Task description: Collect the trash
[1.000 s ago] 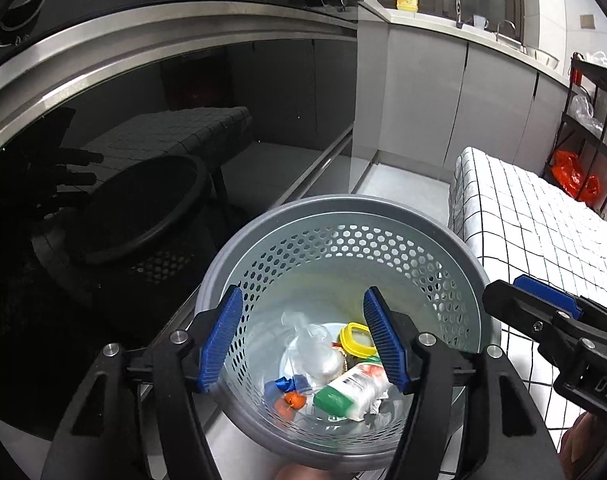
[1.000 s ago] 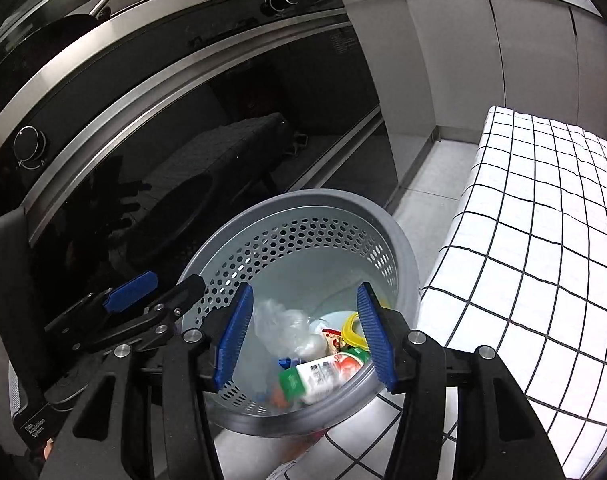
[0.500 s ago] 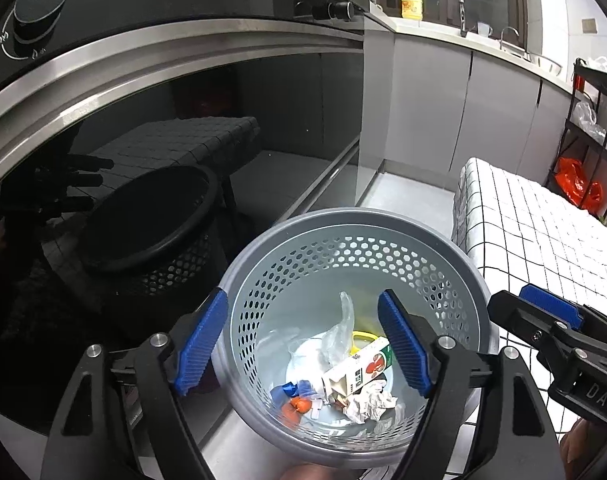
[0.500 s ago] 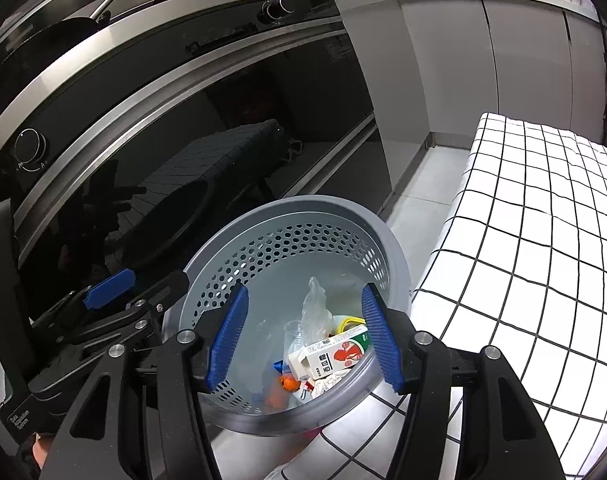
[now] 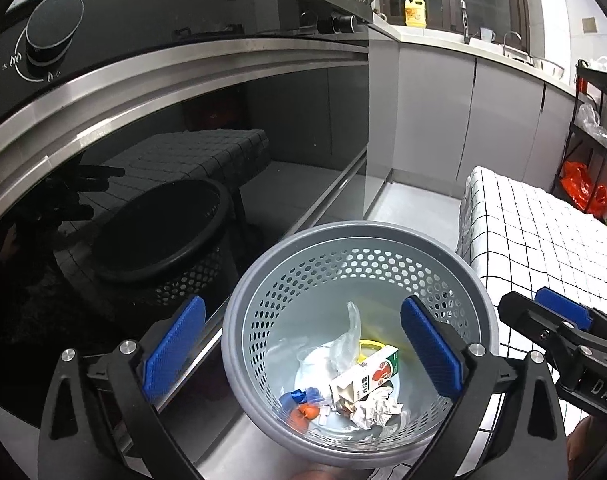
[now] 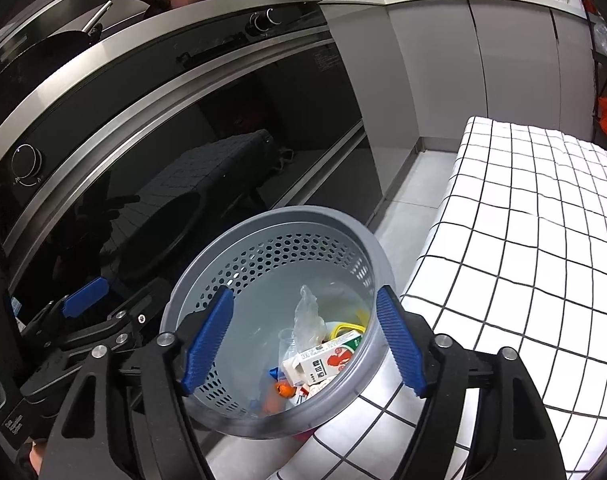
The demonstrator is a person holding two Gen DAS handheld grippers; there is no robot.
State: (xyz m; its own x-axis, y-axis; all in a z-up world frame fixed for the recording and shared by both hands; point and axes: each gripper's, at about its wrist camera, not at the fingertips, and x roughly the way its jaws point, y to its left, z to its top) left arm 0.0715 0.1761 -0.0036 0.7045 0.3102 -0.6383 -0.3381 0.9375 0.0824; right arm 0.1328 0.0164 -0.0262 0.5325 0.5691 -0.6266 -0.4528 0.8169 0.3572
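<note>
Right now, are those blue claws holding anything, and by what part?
Nothing. The left gripper and right gripper are both open and empty above the bin.

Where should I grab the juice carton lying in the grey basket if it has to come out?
Grip the juice carton across its long flat faces near the raised green end, coming straight down through the trash basket mouth. It lies tilted on crumpled paper, so the upper end is probably the freest; the perforated walls block any side approach.

black angular gripper frames, silver screws, ribbed blue pads on the fingers (image 5: 431, 350).
</note>
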